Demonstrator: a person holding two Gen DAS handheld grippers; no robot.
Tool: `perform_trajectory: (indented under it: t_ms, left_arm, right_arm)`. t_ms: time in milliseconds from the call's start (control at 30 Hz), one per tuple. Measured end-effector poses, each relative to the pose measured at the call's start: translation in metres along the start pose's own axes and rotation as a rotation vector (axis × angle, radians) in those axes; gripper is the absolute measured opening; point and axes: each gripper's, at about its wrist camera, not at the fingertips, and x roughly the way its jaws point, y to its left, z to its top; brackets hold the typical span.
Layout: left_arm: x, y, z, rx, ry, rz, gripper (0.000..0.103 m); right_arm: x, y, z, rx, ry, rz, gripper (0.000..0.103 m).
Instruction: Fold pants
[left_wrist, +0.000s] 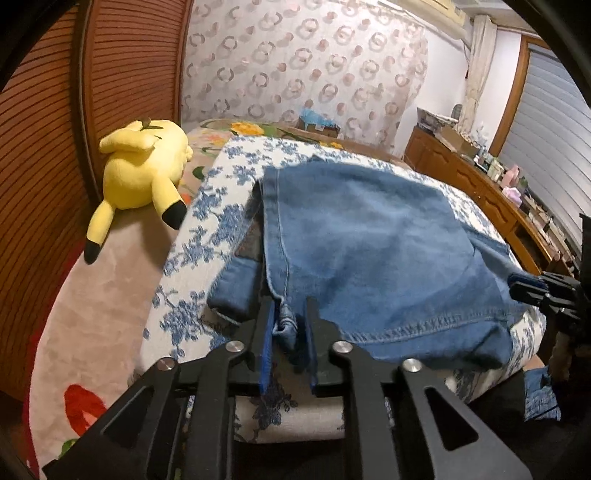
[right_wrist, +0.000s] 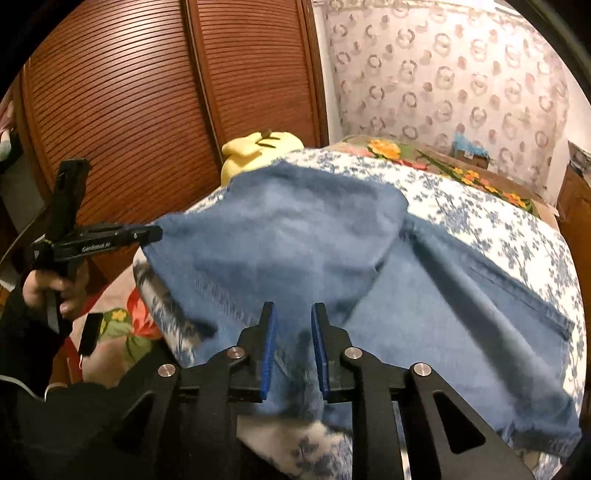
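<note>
Bedroom, wooden slatted wardrobe doors (right_wrist: 118, 122) on one side, circle-patterned curtain (left_wrist: 306, 62) behind the bed. Bed covered with a white quilt with blue flower print (left_wrist: 221, 177), a pinkish floral blanket (left_wrist: 107, 266) beside it. Yellow plush toy (left_wrist: 144, 173) lies on the blanket near the quilt's far left corner, well apart from the grippers. Wooden dresser (left_wrist: 476, 184) with clutter runs along the right side of the bed.

Blue denim pants (left_wrist: 369, 251) lie on the quilt, reaching its near edge, partly doubled over; the hem with visible stitching runs along the near edge. In the right wrist view the fabric drapes past the near edge of the bed and looks blurred.

Left gripper (left_wrist: 291, 321): jaws narrow, a bunched fold of denim sits between the blue pads at the near left corner of the pants; pads look closed on it. In the right wrist view it appears side-on, held by a hand (right_wrist: 55, 288) with a dark sleeve.

Right gripper (right_wrist: 293, 332): jaws narrow with a gap, pads over the denim at the near edge, nothing clearly pinched between them. In the left wrist view its tip touches the right edge of the pants.
</note>
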Motion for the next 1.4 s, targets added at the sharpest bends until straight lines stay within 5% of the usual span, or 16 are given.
perform_trajectory:
  t_ms: [133,500,900,967,1200,1400]
  left_arm:
    - [-0.006,-0.001,0.012,0.011,-0.034,0.005,0.052]
    - [0.017,-0.045,0.033,0.094,-0.034,-0.028,0.055]
    - [0.043,-0.072,0.037,0.143,0.0,-0.05,0.055]
    - [0.047,-0.071,0.035,0.141,0.011,-0.046,0.055]
    - [0.048,-0.062,0.033,0.124,0.015,-0.034,0.055]
    - [0.048,-0.058,0.033,0.116,0.01,-0.026,0.055]
  right_arm:
    - [0.019,-0.001,0.006,0.004,-0.005,-0.018,0.025]
    - [0.063,-0.056,0.047,0.059,0.014,-0.093,0.037]
    - [0.151,-0.107,0.098,0.203,0.152,-0.004,0.036]
    - [0.152,-0.106,0.102,0.185,0.14,0.02,0.006]
    - [0.104,-0.081,0.132,0.046,-0.137,0.038,0.005]
    - [0.12,-0.076,0.148,0.02,-0.159,-0.074,0.005]
